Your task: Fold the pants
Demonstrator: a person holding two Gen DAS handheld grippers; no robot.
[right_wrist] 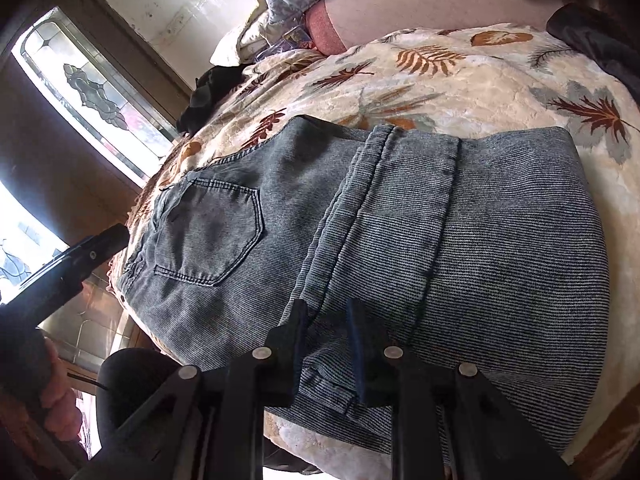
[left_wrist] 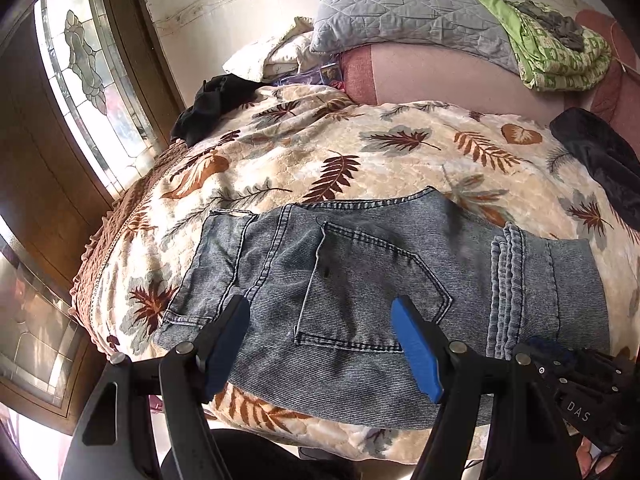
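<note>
Jeans (right_wrist: 400,220) lay folded ahead; we had left gripper (left_wrist: 320,344) spread empty, right gripper (right_wrist: 328,344) narrowed, grasp unclear; pinch near edge evenly.

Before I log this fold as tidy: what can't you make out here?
- Jeans layers beneath: both views, the top layer covers them.
- Right gripper contact with denim: right wrist view, unclear.
- Jeans' near edge: left wrist view, left gripper hides part.

Open blanket (left_wrist: 360,148) beyond the jeans (left_wrist: 380,280); dark garments (left_wrist: 212,104) at far corners, pillows (left_wrist: 400,12) behind
</note>
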